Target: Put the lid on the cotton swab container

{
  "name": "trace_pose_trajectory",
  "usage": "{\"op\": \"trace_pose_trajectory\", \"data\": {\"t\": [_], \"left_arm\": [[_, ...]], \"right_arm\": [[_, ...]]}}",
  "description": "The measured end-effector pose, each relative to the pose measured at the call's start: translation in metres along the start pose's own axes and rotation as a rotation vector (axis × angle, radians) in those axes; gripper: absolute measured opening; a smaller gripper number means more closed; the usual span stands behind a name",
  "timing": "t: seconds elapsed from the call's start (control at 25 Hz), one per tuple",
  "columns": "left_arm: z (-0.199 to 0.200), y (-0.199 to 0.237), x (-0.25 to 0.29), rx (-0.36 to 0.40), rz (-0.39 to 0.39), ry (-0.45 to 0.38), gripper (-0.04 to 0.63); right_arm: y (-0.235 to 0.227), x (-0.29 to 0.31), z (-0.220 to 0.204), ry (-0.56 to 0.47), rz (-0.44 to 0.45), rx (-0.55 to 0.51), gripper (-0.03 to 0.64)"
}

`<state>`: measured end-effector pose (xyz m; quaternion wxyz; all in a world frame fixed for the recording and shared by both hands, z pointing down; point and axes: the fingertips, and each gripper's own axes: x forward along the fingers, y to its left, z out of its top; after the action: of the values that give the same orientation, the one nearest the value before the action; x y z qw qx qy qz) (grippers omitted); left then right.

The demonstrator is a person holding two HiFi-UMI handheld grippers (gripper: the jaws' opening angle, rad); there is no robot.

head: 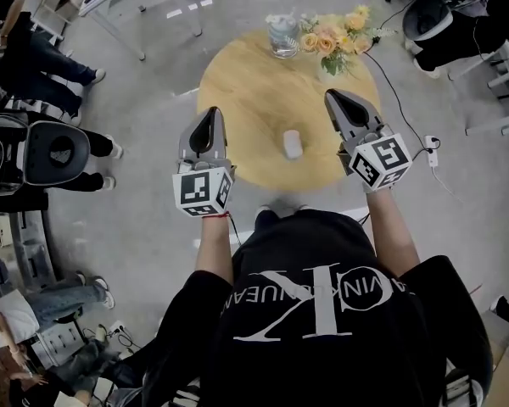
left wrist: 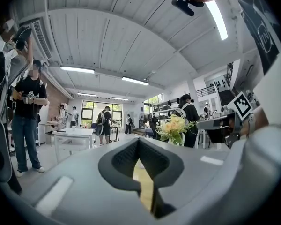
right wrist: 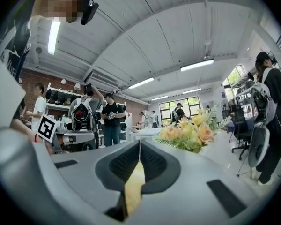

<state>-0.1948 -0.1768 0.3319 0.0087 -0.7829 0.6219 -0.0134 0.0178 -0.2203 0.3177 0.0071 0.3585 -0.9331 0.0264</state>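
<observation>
With left claw (head: 210, 115) and right claw (head: 332, 98) pinched shut (both empty), a careless reach could knock the white container (head: 293, 145) toward twelve o'clock.

The small white cotton swab container (head: 293, 144) stands upright on the round wooden table's (head: 254, 100) near half.

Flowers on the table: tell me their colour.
Yellow and peach flowers, best in right gripper view.
</observation>
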Motion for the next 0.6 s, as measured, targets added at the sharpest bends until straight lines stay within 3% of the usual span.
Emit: {"op": "trace_pose_trajectory", "data": {"t": [0.6], "left_arm": [[0.002, 0.013, -0.013, -0.006, 0.047, -0.006, 0.011]], "right_arm": [[0.006, -0.002, 0.004, -0.012, 0.001, 0.002, 0.018]]}}
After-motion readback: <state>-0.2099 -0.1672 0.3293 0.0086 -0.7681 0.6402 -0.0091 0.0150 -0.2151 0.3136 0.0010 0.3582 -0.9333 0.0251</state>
